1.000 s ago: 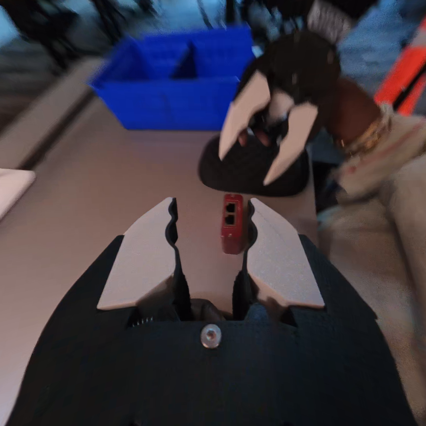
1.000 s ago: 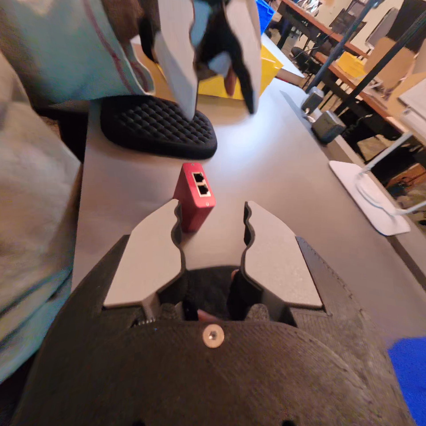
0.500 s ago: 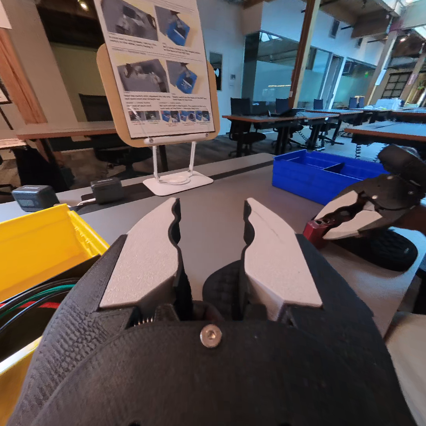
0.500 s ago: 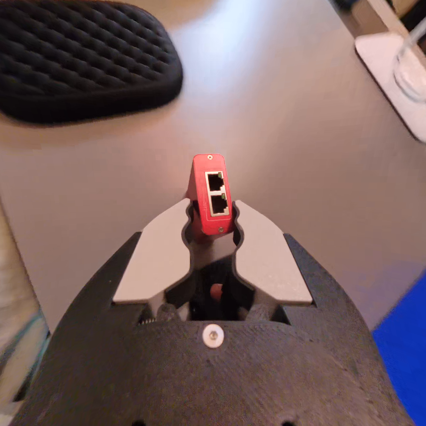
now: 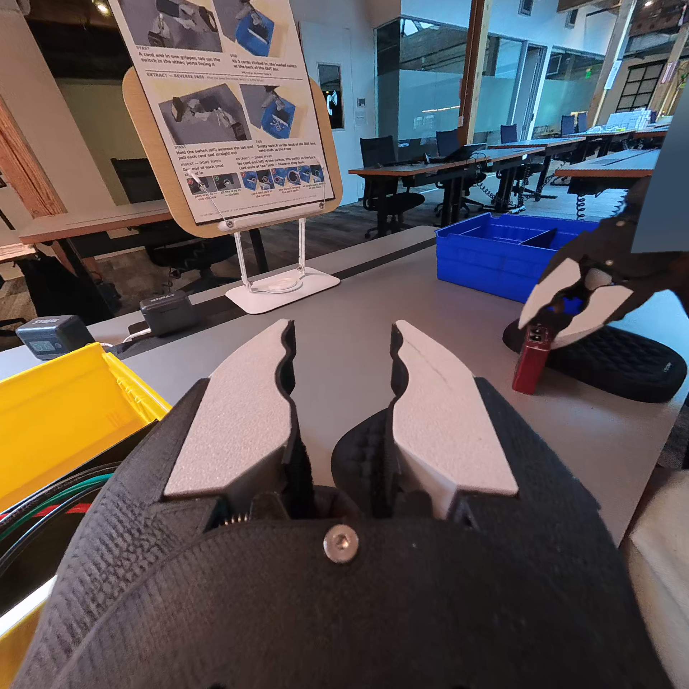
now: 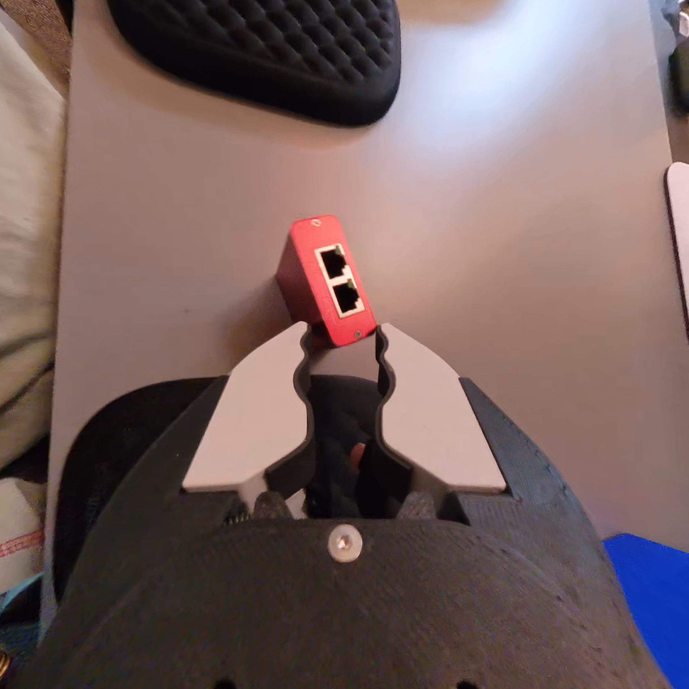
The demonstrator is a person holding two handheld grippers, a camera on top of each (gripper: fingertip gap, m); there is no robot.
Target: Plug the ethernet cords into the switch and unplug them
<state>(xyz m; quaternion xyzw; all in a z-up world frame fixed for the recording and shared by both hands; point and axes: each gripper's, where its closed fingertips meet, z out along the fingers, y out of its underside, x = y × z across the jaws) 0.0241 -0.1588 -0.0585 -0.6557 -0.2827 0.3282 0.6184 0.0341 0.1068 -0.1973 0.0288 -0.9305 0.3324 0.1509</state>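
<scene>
- Leftmost, a yellow bin [image 5: 63, 406] sits at the worktop's left edge, with black, green and red cords [image 5: 44, 496] in it, lying beside the left gripper's body.
- Left gripper [image 5: 341, 335]: jaws apart and empty, raised over bare grey worktop [image 5: 354, 298]; a black pad [image 5: 358, 447] lies under its right finger.
- Ahead of it stands an instruction board on a white stand [image 5: 283, 287]; open worktop lies between that and the gripper.
- Switch [image 6: 328, 279]: red, standing on end near the worktop's near edge, long axis roughly vertical and tilted, its two-port face turned up toward the right wrist camera.
- Right gripper [image 6: 341, 328]: jaws narrowed, their tips touching the lower edge of the port face [image 5: 537, 335]; whether they actually clamp it cannot be told.
- A second black quilted pad [image 5: 611, 365] lies just behind the switch, close to the worktop's right edge.
- A blue bin [image 5: 496, 253] stands farther back on the right.
</scene>
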